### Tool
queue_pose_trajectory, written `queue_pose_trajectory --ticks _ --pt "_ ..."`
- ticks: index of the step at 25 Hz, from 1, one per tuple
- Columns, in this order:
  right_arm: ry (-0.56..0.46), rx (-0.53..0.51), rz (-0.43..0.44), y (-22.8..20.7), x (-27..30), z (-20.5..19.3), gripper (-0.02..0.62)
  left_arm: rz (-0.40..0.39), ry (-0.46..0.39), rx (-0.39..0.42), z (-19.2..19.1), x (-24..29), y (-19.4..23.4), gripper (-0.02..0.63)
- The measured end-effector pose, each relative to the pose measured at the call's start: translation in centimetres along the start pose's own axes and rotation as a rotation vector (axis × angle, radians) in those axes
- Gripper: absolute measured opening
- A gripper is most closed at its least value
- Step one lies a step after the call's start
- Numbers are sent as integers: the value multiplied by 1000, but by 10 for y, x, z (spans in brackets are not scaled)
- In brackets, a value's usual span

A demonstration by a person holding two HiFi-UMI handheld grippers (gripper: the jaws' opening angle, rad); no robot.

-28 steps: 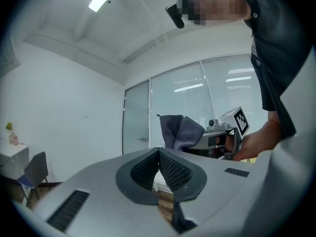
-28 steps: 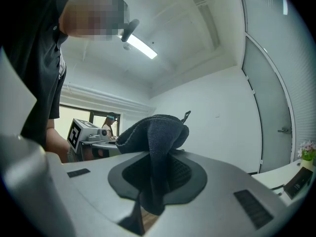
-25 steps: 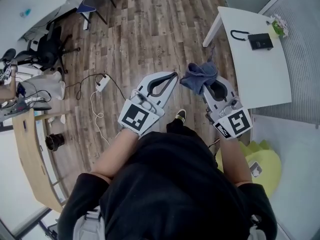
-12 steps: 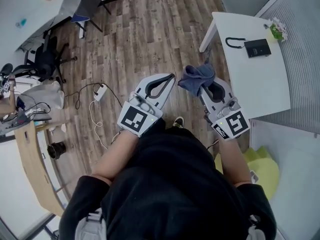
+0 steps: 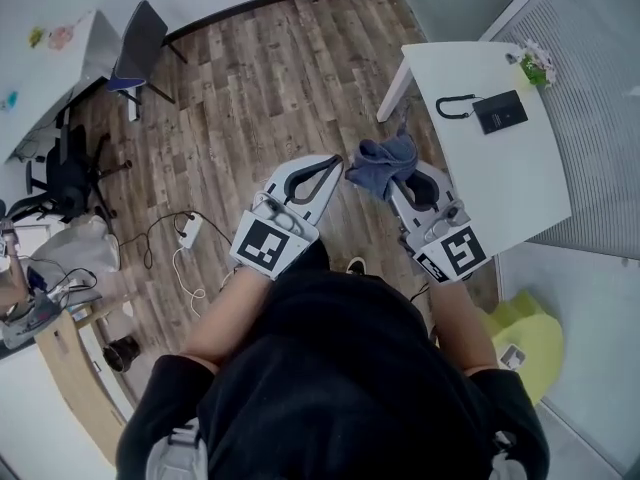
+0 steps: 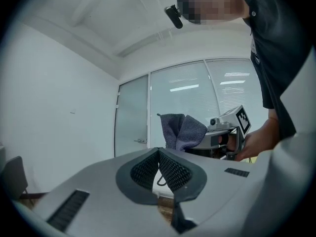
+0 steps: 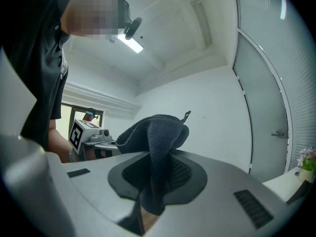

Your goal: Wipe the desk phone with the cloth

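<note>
A black flat desk phone (image 5: pixel 499 111) with a looped cord (image 5: pixel 452 104) lies on the white table (image 5: pixel 500 183) at the upper right. A dark blue-grey cloth (image 5: pixel 380 164) hangs bunched from my right gripper (image 5: pixel 397 180), which is shut on it above the floor, just left of the table's edge. In the right gripper view the cloth (image 7: pixel 154 137) drapes over and between the pads. My left gripper (image 5: pixel 338 160) is shut with nothing in it, beside the right one; its pads (image 6: pixel 170 169) meet. The cloth (image 6: pixel 180 131) also shows in the left gripper view.
A small potted plant (image 5: pixel 536 62) stands at the table's far corner. On the wood floor lie a power strip with cables (image 5: pixel 186 230). A chair (image 5: pixel 135 53) stands at the upper left, and a yellow-green object (image 5: pixel 520 333) lies at the right, below the table.
The view has shifted so the white table and phone sit nearer my grippers. Both grippers keep their posture, the right still shut on the cloth.
</note>
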State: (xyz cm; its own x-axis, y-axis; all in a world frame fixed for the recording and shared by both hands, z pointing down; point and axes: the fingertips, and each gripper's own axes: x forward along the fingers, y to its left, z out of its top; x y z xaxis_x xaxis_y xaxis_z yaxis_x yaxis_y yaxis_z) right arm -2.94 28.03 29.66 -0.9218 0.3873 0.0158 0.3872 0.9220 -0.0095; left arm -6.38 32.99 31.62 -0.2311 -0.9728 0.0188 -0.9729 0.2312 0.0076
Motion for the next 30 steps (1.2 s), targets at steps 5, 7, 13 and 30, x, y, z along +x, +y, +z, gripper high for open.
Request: queue_pose_trajectory --ticks 5,7,13,30 --pt "12 -10 -63 -22 55 5 71 -69 -7 -7 4 17 61 11" --pt "14 -6 -94 -28 74 5 71 -95 -8 -8 3 21 82 11" --pt "25 9 -189 -46 106 1 71 -171 -15 -26 0 35 122 11" --pt "20 46 -421 -169 58 -19 71 -397 64 1 -19 173 111 11"
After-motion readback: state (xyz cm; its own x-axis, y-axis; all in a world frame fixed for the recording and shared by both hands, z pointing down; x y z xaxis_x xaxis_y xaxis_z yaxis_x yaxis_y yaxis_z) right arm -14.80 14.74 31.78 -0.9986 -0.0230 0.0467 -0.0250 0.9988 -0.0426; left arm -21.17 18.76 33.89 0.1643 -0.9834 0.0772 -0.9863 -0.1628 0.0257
